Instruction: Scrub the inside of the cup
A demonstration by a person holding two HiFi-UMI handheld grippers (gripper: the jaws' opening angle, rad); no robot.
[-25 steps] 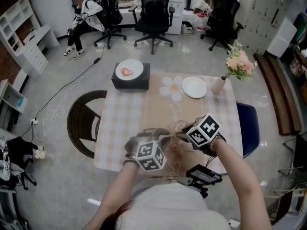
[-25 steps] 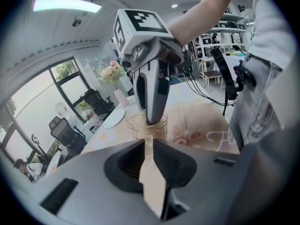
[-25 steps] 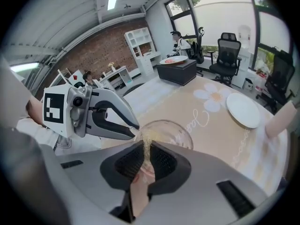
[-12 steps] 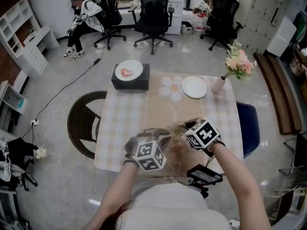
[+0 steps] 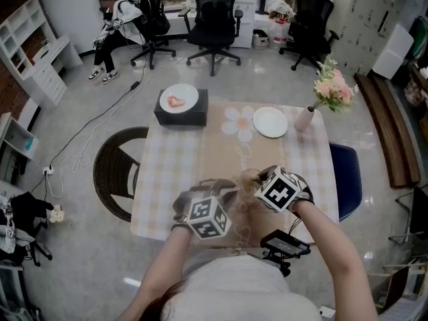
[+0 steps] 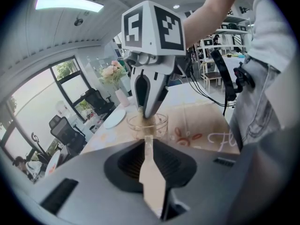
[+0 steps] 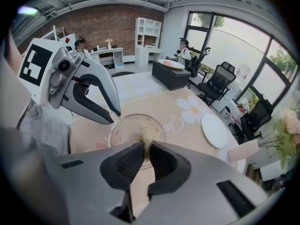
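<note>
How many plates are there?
2. One white plate lies on the table beside the vase; the second plate, with something red on it, sits on the black box.

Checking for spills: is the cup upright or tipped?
Upright: the cup stands on the table, mouth up; the left claw pinches its rim.

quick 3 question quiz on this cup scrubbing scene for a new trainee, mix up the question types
1. True or false: the left hand-held gripper is clamped on the rim of the glass cup.
2. What does the right hand-held gripper hold? A) a spoon B) a tan scrubber C) a folded towel
3. Fill in: the tan scrubber's tip is ___ the glass cup.

Key: 1 true; 2 B; 3 inside
</note>
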